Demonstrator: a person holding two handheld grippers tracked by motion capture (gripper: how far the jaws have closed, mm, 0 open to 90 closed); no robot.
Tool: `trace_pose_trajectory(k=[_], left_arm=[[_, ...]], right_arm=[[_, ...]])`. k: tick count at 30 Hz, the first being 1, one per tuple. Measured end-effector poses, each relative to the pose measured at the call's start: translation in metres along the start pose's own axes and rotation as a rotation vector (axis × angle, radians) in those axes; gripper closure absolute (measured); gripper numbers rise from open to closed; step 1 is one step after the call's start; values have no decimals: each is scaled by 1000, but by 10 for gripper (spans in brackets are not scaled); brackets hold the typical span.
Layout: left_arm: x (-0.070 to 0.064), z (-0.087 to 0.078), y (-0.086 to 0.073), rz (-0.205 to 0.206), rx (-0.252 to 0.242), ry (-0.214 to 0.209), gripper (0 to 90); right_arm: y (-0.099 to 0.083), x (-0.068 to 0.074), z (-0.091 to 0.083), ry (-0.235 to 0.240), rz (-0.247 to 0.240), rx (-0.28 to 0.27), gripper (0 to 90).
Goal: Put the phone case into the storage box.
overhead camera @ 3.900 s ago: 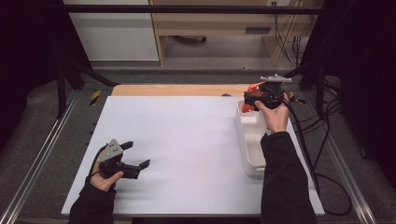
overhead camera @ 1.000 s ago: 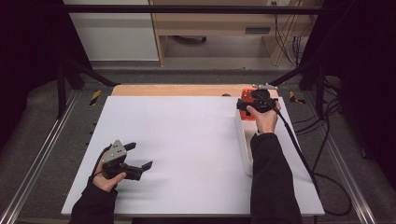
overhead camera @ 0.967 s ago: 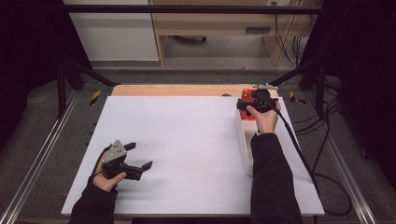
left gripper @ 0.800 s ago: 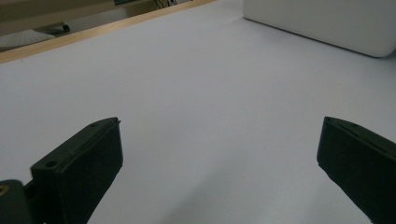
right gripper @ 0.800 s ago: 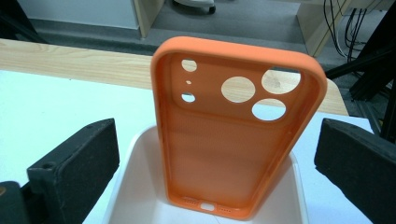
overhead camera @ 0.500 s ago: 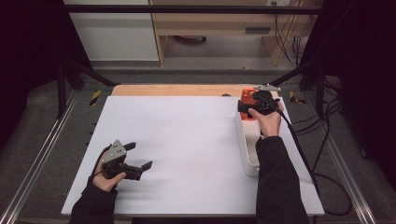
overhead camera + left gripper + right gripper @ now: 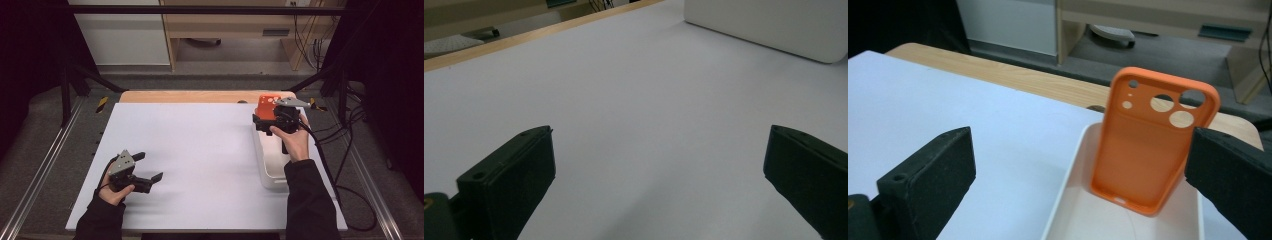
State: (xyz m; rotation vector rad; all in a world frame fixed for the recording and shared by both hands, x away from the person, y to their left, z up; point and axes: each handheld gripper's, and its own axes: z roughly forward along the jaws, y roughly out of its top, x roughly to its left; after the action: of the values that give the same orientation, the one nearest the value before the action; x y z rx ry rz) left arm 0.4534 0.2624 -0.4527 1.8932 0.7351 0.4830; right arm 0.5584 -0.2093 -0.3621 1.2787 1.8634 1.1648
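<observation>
Phone case (image 7: 1153, 140), orange with camera cut-outs, stands nearly upright at the far end of a white tray (image 7: 272, 170), leaning on the tray's far wall; the tray lies at the right side of the table. White table surface (image 7: 200, 150) covers most of the working area, with a strip of bare wood (image 7: 200, 96) along its far edge. Dark grey floor surrounds the table, and metal rails (image 7: 45, 165) run along its left and right sides. Beyond the far edge stands a pale wooden bench (image 7: 240, 25) beside a white cabinet (image 7: 122, 35); cables (image 7: 350, 165) trail at the right. Right gripper (image 7: 1083, 165) hovers over the tray, jaws wide apart, holding nothing, the case between them but untouched. Left gripper (image 7: 147, 167) sits low at the near left, jaws spread wide, empty.
</observation>
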Motion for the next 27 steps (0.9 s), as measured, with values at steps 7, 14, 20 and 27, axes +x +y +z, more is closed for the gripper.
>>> trace_pose_trajectory(k=[7,14,20,27], left_arm=[[0,0,0,1,-3,-1,0],[-1,0,1,3,-6,-4,0],[-1,-1,1,5,-10,-6,0],[-2,-1,2,9,-19,-10,0]], right_arm=[[-4,11,-27,76,-41,-43,4],[-14,17,-54,162,-76,-87,4],[-30,17,-70,241,-127,-107,4],[-53,8,-83,333,-145,-131,4]])
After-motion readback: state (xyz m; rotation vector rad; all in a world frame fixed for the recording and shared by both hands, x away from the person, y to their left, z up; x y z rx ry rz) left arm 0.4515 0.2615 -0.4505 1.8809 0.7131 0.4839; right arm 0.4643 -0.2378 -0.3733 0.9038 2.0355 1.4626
